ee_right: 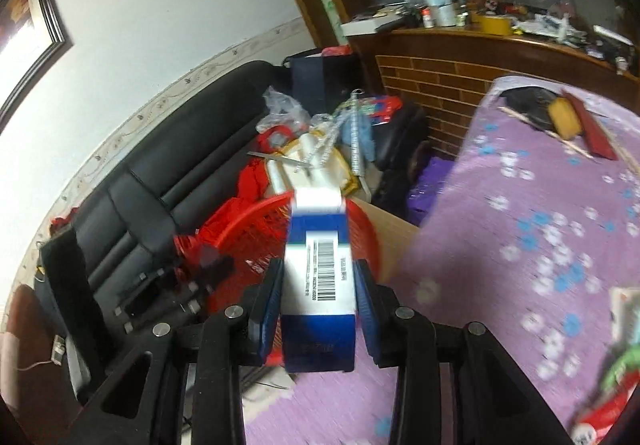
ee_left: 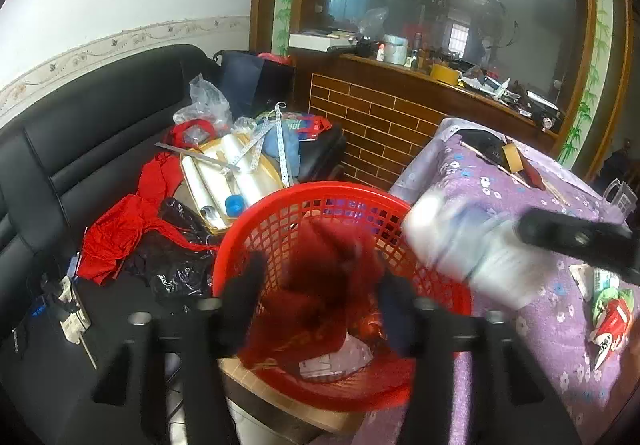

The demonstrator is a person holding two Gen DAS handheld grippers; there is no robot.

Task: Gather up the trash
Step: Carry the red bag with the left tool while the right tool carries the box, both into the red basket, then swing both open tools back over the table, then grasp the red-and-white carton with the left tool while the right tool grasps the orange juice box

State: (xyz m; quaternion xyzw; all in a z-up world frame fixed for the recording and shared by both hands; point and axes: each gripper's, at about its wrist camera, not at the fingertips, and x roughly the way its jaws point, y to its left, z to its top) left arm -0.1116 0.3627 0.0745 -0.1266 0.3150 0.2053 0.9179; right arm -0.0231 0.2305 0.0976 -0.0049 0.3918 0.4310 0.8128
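Note:
A red mesh basket (ee_left: 348,189) stands below my left gripper (ee_left: 320,297), which is open. A blurred dark red piece (ee_left: 320,277) hangs loose between its fingers over the basket, with no pad touching it. White paper scraps (ee_left: 332,365) lie in the basket's bottom. My right gripper (ee_right: 318,273) has a blue and white barcoded box (ee_right: 320,277) between its pads with a thin gap on each side. The box (ee_left: 460,241) shows as a blur at the basket's right rim, in front of a black finger (ee_left: 576,241) of the right gripper.
A table under a purple flowered cloth (ee_left: 500,185) fills the right side, with a crumpled red and white packet (ee_left: 612,321) near its edge. On the left, a black sofa (ee_left: 100,133) is piled with red cloth, bags and rolls. A brick-faced counter (ee_left: 380,117) stands behind.

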